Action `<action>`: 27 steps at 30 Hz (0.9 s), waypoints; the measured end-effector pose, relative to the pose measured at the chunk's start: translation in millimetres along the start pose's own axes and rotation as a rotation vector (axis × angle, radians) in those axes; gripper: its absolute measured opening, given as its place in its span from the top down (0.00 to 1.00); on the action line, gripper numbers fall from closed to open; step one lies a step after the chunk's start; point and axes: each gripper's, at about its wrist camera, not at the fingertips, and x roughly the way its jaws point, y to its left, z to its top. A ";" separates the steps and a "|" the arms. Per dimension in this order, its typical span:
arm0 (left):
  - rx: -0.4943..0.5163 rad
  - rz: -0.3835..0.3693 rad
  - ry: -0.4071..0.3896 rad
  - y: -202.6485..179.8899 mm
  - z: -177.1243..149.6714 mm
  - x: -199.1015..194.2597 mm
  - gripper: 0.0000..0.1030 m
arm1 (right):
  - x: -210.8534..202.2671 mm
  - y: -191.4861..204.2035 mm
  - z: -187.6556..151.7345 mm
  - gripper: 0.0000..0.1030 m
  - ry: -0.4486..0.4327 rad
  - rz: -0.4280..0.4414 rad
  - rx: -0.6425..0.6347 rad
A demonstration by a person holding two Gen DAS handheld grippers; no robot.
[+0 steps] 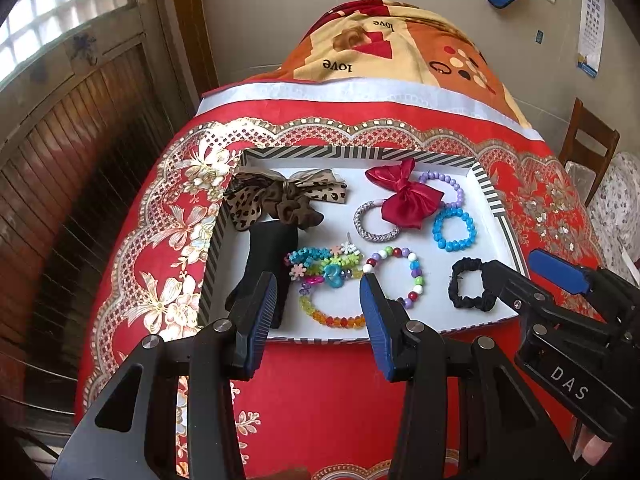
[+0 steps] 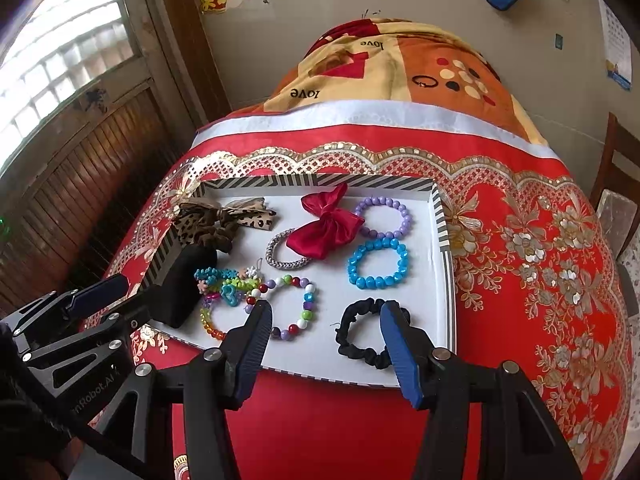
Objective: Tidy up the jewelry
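Note:
A white tray with a striped rim [image 1: 360, 155] [image 2: 320, 179] lies on a red cloth. In it lie a leopard bow [image 1: 256, 196], a red bow [image 1: 408, 196] [image 2: 328, 228], a purple bead bracelet [image 2: 384, 216], a blue bead bracelet [image 1: 454, 228] [image 2: 378, 262], a silver bracelet [image 1: 372, 220], a multicoloured bead bracelet [image 1: 400, 276] [image 2: 294, 304], a rainbow bracelet [image 1: 332, 316], a black scrunchie [image 1: 468, 284] [image 2: 360, 332] and a black block [image 1: 264, 268]. My left gripper [image 1: 318, 292] is open over the tray's near edge. My right gripper [image 2: 326, 316] is open, its right finger over the scrunchie.
A folded patterned blanket [image 1: 400, 48] lies behind the tray. A wooden chair [image 1: 588, 148] stands at the right. A wooden door and window are at the left. The red cloth [image 2: 520, 260] stretches to the right of the tray.

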 end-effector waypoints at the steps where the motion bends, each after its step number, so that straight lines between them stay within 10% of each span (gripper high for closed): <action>1: 0.000 0.000 0.001 0.3 -0.5 0.4 0.59 | 0.6 0.0 -0.6 0.47 0.003 0.000 0.001; 27: -0.006 0.002 0.011 2.0 -0.7 2.9 0.59 | 5.7 3.1 -3.0 0.47 0.021 0.009 -0.005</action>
